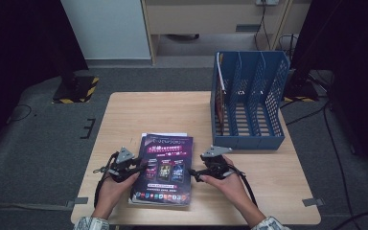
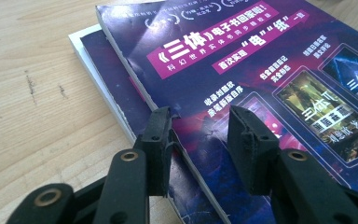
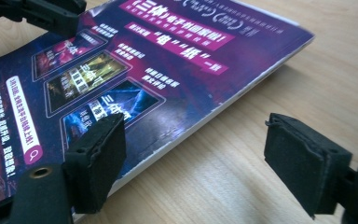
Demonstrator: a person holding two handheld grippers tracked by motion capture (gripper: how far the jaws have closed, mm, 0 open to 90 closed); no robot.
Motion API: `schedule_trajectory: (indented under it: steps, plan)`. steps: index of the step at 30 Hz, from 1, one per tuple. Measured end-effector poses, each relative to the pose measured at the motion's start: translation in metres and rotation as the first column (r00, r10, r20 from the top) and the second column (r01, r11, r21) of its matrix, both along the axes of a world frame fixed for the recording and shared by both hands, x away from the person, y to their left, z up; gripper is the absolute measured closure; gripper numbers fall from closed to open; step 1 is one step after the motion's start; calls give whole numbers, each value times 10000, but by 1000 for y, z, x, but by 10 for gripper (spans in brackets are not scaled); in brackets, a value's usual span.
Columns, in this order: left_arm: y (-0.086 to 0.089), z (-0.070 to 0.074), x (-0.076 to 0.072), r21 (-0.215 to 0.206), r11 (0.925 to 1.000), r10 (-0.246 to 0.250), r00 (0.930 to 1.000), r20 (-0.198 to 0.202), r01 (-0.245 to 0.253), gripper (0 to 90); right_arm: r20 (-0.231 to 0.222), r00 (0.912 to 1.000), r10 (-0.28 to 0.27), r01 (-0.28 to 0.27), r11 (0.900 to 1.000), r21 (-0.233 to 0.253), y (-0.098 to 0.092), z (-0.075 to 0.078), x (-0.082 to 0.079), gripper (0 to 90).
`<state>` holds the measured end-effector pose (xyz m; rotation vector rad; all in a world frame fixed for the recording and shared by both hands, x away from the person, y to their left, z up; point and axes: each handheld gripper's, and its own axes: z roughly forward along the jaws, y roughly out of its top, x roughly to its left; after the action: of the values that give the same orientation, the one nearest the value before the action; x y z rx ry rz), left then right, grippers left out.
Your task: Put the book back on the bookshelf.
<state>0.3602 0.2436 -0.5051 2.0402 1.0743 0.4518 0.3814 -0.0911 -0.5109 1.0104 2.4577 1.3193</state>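
A stack of books lies at the table's front middle. The top book (image 1: 165, 167) (image 2: 242, 56) (image 3: 144, 60) has a purple cover with Chinese print. Under it lie a second purple book (image 2: 107, 70) and a white one (image 2: 81, 39), both shifted outward. My left gripper (image 1: 141, 168) (image 2: 200, 116) is open at the top book's left edge, one jaw beside the edge and the other over the cover. My right gripper (image 1: 194, 173) (image 3: 196, 128) is wide open at the book's right edge, one jaw over the cover and the other above bare wood.
A blue file rack (image 1: 249, 100) with three slots stands at the back right of the wooden table (image 1: 143, 115), with a thin item (image 1: 219, 81) in its leftmost slot. Bare wood lies behind the stack and on both sides. Grey floor surrounds the table.
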Motion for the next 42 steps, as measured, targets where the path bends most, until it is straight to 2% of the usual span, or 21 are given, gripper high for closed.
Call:
schedule_trajectory:
  steps: [5, 11, 31, 42]
  plan:
    - [-1, 0, 0, 78, 10000, 3, 10000, 47, -3, 593, -435, 9989, 168, -164, 9998, 109, 5, -6, 2, 157]
    - [-1, 0, 0, 95, 10000, 15, 10000, 63, -16, 591, -675, 9970, 390, -383, 9992, 112, 12, -10, 2, 138]
    - [-2, 0, -1, 113, 9999, 32, 10000, 67, -33, 589, -878, 9940, 646, -621, 9976, 311, 22, -14, 3, 120]
    - [-1, -1, 0, 36, 10000, 44, 10000, 64, -44, 585, -1214, 9902, 686, -611, 9961, 644, 23, -18, 8, 100]
